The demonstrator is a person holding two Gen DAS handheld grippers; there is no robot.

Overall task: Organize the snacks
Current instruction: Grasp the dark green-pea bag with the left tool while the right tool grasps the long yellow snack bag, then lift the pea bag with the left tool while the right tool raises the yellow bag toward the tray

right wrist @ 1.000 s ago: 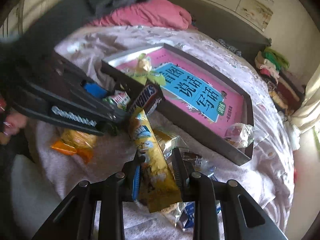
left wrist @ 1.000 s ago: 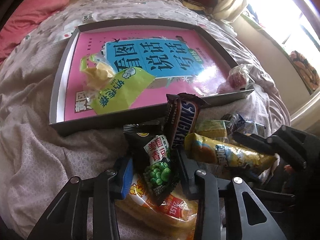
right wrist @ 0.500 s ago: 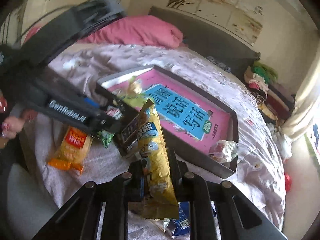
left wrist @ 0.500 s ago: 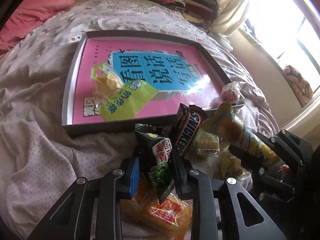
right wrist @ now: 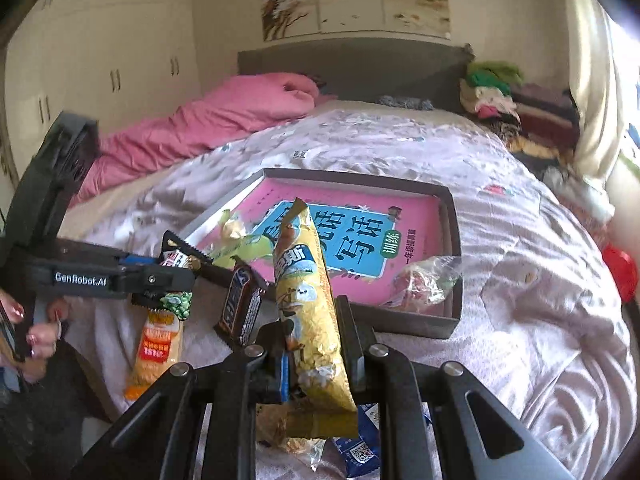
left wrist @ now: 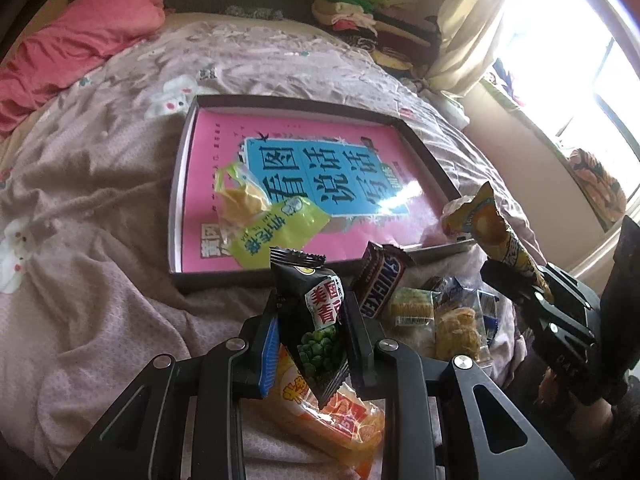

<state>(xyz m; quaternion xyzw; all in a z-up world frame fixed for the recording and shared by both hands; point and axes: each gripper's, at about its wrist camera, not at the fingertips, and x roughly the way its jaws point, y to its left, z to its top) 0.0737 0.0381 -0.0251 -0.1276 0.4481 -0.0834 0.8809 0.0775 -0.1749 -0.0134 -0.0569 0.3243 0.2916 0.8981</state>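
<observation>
Black foil pea packet (left wrist: 316, 320), pinched at mid-body by the left hand-held gripper (left wrist: 310, 344), hangs clear of the bed w/ its crimped top uppermost; yellow tube-shaped snack pack (right wrist: 310, 312), clamped low down by the right hand-held gripper (right wrist: 312, 354), stands nearly upright, its long upper part unsupported. Both jaw pairs are closed narrow on their packs. Risks (judged): slick film may slide through the pads, esp. the yellow pack, which is gripped near its lower end and could swing or droop if tilted; the two hand-held grippers sit close side by side, so a crossing path to the tray (left wrist: 178, 184) could knock one pack off the other; squeezing may crush contents. Tray lies beyond on the bedspread (left wrist: 100, 184), lined w/ a pink book cover (left wrist: 360, 148); already inside are a green-yellow bag (left wrist: 276, 228), a small yellow-filled wrapper (left wrist: 240, 196) and, at the far-right corner, a clear wrapper w/ red contents (right wrist: 424, 280). Obstacles: the tray's near wall must be cleared; a Snickers bar (left wrist: 378, 284) leans against it. Still loose on the bed: orange packet (left wrist: 332, 416) under the left jaws, biscuit pack (left wrist: 412, 308), blue wrappers (right wrist: 356, 444). Soft, rumpled bedding means the tray may tip if pressed. Pink duvet (right wrist: 208, 128) and clothes pile (right wrist: 496, 96) lie well apart.
</observation>
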